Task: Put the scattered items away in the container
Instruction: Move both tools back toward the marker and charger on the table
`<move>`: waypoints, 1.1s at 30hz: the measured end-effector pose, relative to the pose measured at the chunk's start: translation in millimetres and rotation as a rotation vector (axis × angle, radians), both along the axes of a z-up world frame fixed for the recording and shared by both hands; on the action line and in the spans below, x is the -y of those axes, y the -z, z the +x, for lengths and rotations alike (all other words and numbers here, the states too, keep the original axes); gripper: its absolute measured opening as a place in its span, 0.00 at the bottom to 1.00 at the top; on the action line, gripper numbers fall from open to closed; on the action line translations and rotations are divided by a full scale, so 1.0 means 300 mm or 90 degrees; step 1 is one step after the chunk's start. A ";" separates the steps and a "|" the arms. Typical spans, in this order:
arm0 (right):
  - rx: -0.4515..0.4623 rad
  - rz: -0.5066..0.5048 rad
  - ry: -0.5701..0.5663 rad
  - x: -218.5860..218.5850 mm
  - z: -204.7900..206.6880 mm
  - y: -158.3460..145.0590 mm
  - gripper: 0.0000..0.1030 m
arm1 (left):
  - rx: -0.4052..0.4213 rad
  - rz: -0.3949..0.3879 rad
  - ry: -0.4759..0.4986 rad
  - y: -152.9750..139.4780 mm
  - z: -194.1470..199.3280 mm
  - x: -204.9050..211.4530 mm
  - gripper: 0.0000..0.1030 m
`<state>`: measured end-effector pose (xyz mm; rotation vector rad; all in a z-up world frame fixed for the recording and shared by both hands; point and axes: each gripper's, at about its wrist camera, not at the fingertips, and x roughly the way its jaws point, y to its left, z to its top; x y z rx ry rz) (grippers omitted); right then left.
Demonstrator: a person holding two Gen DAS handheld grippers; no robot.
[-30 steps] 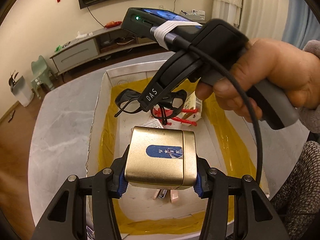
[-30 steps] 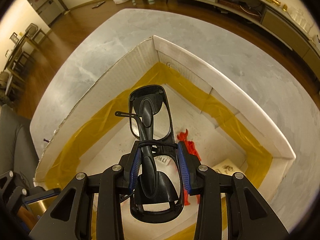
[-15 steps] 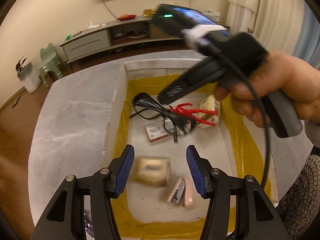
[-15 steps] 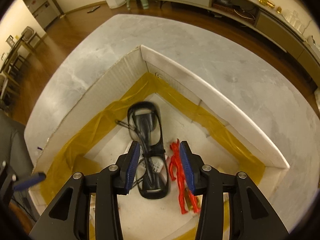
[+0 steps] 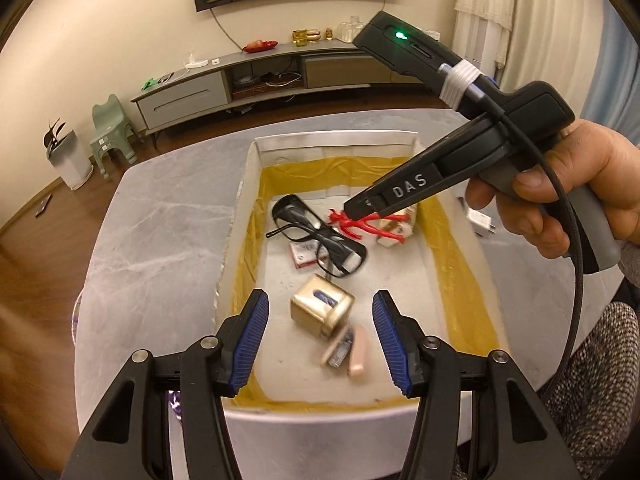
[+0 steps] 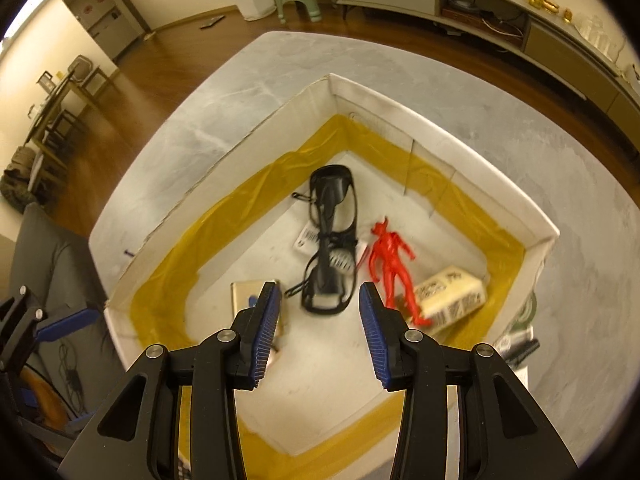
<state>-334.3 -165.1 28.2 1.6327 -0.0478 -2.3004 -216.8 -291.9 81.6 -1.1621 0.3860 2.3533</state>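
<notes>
white container (image 5: 244,184) holds the black glasses (image 5: 320,236) at its middle, gold box (image 5: 322,310) nearer; left gripper (image 5: 320,342) and right gripper (image 6: 318,336) spread wide, empty above it.

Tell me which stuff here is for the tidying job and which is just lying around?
For the job: white box, black glasses, red figure, gold tin, pink stapler, white charger still outside.

Just around: green stool, bin, TV cabinet.
</notes>
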 end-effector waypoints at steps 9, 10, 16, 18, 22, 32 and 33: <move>-0.019 -0.037 -0.009 -0.034 0.148 -0.081 0.43 | -0.035 -0.009 0.021 -0.083 0.151 -0.053 0.54; -0.021 -0.042 -0.009 -0.041 0.164 -0.088 0.43 | -0.039 -0.009 0.024 -0.093 0.168 -0.060 0.54; -0.039 -0.066 -0.007 -0.079 0.252 -0.127 0.43 | -0.054 -0.010 0.043 -0.129 0.256 -0.110 0.54; -0.048 -0.077 -0.008 -0.095 0.289 -0.140 0.43 | -0.057 -0.011 0.050 -0.136 0.282 -0.127 0.54; -0.068 -0.098 -0.010 -0.129 0.368 -0.160 0.43 | -0.062 -0.013 0.063 -0.147 0.326 -0.161 0.54; -0.103 -0.156 0.017 -0.275 0.540 -0.151 0.43 | -0.055 -0.008 0.092 -0.140 0.407 -0.271 0.54; -0.106 -0.165 0.028 -0.304 0.560 -0.144 0.43 | -0.052 -0.005 0.095 -0.137 0.412 -0.284 0.54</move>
